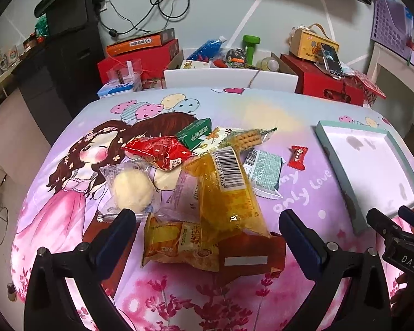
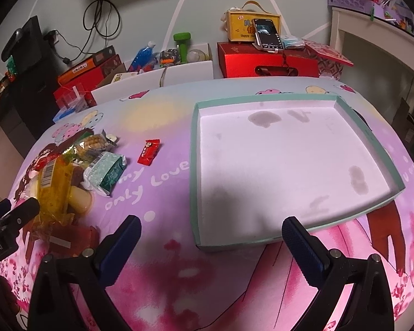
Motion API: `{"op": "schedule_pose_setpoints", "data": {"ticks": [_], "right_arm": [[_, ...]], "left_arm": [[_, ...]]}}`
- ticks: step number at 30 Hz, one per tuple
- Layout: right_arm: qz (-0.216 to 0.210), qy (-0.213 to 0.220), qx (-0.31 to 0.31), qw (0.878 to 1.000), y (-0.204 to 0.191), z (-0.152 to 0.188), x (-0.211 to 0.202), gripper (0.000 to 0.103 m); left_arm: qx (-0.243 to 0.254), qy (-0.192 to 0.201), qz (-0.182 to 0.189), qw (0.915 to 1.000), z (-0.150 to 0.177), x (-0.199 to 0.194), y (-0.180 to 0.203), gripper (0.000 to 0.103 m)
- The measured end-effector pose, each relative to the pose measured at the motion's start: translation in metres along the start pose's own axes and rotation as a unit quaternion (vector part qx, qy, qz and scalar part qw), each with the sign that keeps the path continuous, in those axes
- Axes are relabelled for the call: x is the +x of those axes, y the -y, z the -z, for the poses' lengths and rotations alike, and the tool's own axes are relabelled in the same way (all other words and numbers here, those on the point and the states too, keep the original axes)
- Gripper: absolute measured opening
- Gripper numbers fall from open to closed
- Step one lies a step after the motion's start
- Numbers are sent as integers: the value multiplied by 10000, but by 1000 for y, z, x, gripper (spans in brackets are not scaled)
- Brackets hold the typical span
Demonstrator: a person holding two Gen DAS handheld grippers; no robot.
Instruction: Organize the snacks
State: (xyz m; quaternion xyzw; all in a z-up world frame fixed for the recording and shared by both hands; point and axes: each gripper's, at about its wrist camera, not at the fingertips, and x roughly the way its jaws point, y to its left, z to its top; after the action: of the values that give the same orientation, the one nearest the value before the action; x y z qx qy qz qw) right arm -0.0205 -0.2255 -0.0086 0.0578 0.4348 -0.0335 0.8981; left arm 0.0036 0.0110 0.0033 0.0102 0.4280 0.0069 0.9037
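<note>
Left wrist view: the left gripper (image 1: 207, 220) hangs spread wide over the snack pile (image 1: 196, 171), grasping nothing; lower packets are half buried. The right gripper (image 2: 211, 230) is likewise released before the empty tray (image 2: 394, 176) on the bench (image 2: 162, 248). A red candy (image 2: 148, 151) lies apart.

Black tongs (image 1: 207, 224), blue ribbed pads (image 1: 303, 237)

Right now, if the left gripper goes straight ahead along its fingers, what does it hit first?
Probably the yellow snack packet lying nearest between the open left gripper fingers, at the front of the snack pile. The orange barcoded packet overlaps just behind it. Height above the cloth is unclear, so it might skim over.
</note>
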Motion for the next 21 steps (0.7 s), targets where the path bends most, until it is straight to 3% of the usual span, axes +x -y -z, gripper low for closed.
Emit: {"op": "schedule_pose_setpoints", "data": {"ticks": [21], "right_arm": [[-17, -61, -228, 9997, -9, 0, -1, 103]], "left_arm": [[-434, -2, 276, 9987, -3, -8, -16, 103]]}}
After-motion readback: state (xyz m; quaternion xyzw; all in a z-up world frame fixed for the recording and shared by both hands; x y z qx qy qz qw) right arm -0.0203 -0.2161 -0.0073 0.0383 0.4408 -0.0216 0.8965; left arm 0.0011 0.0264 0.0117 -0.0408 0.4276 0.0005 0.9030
